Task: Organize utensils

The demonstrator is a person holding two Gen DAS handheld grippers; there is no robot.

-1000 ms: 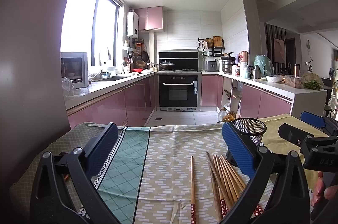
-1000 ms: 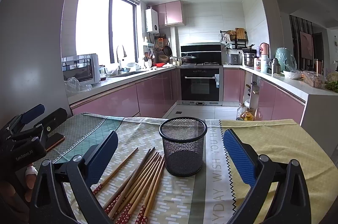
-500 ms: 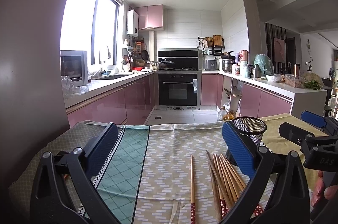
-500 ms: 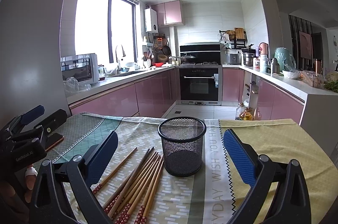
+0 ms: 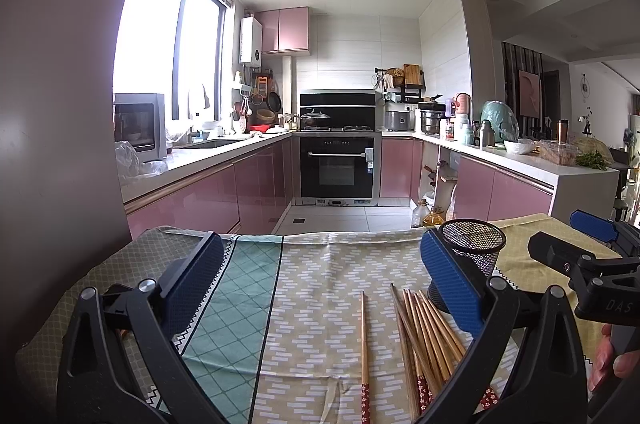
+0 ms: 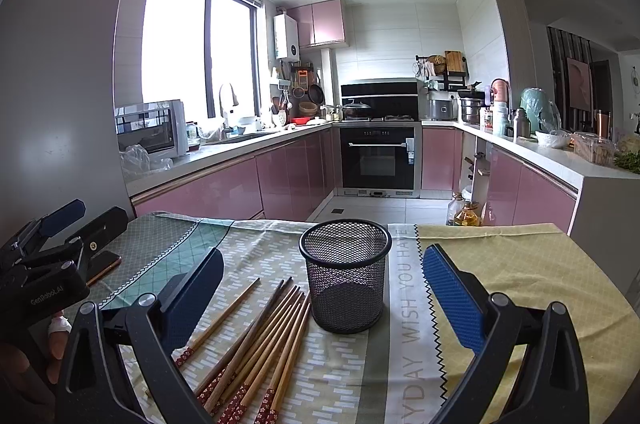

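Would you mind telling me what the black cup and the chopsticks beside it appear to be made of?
Black cup: probably metal wire mesh with a matte black coating, since the tablecloth shows through its grid.
Chopsticks: likely wood or bamboo, plain brown shafts with a dull finish; the near ends carry a red, white-flowered pattern, painted or wrapped.

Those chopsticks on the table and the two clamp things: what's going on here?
A person is holding a gripper in each hand, about to tidy up. The wooden chopsticks lie loose on the tablecloth, one single chopstick a little apart from the bunch. Beside them an upright black mesh cup looks empty. The left gripper and the right gripper are both open, above the table, holding nothing. No chopstick has been picked up yet.
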